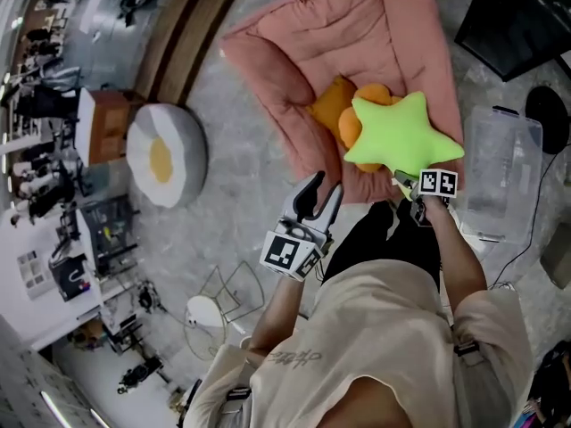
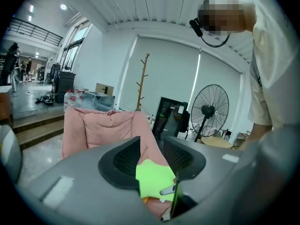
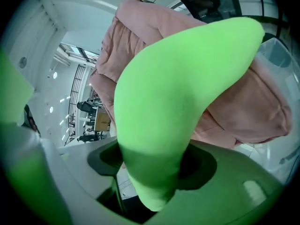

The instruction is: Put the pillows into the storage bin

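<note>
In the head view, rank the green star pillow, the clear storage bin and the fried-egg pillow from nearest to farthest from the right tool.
1. green star pillow: gripped in the right tool, over the pink cushion.
2. clear storage bin: on the floor, just to the tool's right.
3. fried-egg pillow: on the floor, far off to the left.

Right gripper point(image 1: 407, 184) holds green star pillow point(image 1: 401, 132) over pink cushion point(image 1: 357, 34); left gripper point(image 1: 323, 194) empty; clear storage bin point(image 1: 505, 154) nearby.
</note>
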Demonstrator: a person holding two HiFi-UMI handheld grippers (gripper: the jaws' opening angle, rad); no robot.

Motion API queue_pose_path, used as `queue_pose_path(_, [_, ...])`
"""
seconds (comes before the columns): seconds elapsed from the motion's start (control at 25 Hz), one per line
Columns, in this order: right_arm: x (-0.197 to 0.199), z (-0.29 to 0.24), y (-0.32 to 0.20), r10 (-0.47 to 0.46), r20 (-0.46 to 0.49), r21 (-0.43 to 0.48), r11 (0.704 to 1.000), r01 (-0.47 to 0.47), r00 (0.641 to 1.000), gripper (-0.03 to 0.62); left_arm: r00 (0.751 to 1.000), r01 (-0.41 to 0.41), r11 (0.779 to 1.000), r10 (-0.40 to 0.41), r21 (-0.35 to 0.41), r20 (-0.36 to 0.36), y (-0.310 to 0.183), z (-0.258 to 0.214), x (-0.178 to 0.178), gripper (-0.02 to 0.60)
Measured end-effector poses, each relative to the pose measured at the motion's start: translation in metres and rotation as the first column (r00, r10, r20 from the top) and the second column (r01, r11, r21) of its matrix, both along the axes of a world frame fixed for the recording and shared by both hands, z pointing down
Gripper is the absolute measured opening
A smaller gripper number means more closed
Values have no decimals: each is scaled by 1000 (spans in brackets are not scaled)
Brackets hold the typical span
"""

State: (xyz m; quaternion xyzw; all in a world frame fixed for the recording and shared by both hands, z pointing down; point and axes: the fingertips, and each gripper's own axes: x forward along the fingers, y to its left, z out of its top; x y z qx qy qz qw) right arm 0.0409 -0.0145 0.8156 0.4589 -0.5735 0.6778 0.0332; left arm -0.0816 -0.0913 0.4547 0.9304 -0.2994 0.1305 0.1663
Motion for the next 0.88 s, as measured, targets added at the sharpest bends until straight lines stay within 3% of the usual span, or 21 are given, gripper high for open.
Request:
queue_pose_path(0.36, [-1,-60,37,-35,-25,48,998,36,999,296,996,-46,998,48,38,-74,-5,3,-20,169])
queue_pose_path(0.56, [2,-82,63,-41,-42,77,996,44,998,285,989,-99,994,105,55,-105,-16,12,-11,166])
queue_pose_path(0.88, [3,-110,77,94,-43,136,987,-88,995,282,966,-224,973,230,61,-120,-21,28,4,163])
